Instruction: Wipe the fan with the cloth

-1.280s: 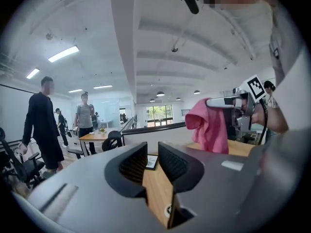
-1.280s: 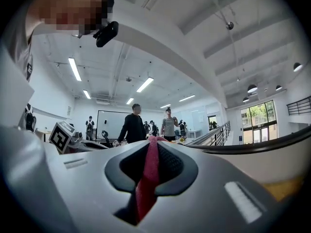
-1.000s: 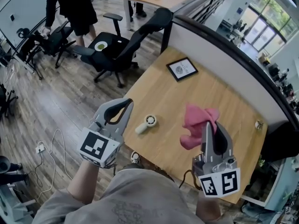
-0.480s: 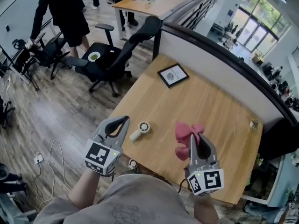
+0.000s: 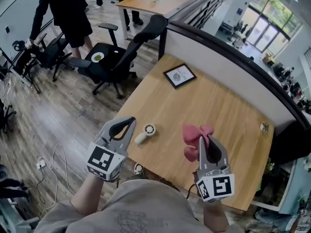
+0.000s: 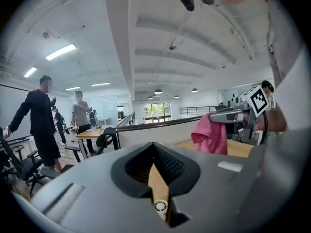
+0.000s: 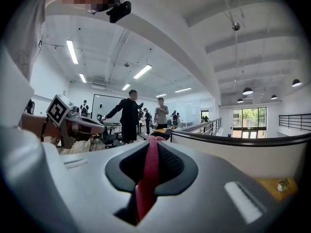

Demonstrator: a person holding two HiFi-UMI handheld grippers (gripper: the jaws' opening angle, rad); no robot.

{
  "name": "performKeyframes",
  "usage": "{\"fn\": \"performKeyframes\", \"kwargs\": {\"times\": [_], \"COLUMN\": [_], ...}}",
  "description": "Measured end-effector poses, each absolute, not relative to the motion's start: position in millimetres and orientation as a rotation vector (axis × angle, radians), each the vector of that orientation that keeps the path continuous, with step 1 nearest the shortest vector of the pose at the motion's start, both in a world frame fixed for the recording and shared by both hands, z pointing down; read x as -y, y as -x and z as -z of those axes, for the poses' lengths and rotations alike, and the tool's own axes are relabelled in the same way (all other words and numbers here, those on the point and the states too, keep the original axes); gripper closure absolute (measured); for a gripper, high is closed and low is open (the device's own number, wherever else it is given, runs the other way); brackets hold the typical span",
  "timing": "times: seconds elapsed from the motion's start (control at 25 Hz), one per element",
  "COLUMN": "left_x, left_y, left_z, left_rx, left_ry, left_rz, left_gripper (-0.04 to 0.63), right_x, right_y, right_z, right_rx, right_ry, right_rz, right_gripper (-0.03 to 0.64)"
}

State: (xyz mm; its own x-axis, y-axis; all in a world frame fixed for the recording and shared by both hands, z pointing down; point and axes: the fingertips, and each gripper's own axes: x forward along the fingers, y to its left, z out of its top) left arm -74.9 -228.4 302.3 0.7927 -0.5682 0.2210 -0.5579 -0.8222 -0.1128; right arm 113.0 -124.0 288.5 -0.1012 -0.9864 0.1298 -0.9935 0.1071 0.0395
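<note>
A small white handheld fan point(image 5: 146, 133) lies on the wooden table point(image 5: 223, 106) near its front left edge. My left gripper point(image 5: 129, 122) is shut and holds nothing; it hovers just left of the fan, off the table's edge. Through its jaws the fan point(image 6: 160, 206) shows below. My right gripper point(image 5: 205, 139) is shut on a pink cloth point(image 5: 193, 136), which bunches up above the table to the fan's right. In the right gripper view the cloth point(image 7: 148, 174) runs as a strip between the jaws. From the left gripper view the cloth point(image 6: 211, 136) hangs at the right.
A framed picture point(image 5: 179, 75) lies at the table's far side and a small object point(image 5: 264, 127) at its right edge. A black partition point(image 5: 228, 52) borders the table behind. Office chairs point(image 5: 114, 57) and standing people point(image 5: 68, 8) are to the left.
Both grippers have sunk a little, the right one with the pink cloth still clamped. Over the last half second they hardly moved.
</note>
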Motion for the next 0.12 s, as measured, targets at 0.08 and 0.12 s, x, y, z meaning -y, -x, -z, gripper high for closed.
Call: {"fn": "performKeyframes", "kwargs": {"times": [0.08, 0.12], "left_x": [227.9, 227.7], "left_y": [73.8, 73.4], "left_z": [-301.9, -301.5], "left_rx": [-0.917, -0.916], "left_ry": [2.935, 2.934], "left_rz": [0.379, 0.378], "left_gripper": [0.594, 0.594], "right_x": [123.8, 123.6], "right_y": [-113.2, -113.2], "right_z": [-288.2, -288.1], "right_rx": [2.240, 2.239], "right_ry": [-2.012, -2.009], "right_rz": [-0.071, -0.063], "right_gripper": [0.580, 0.580]}}
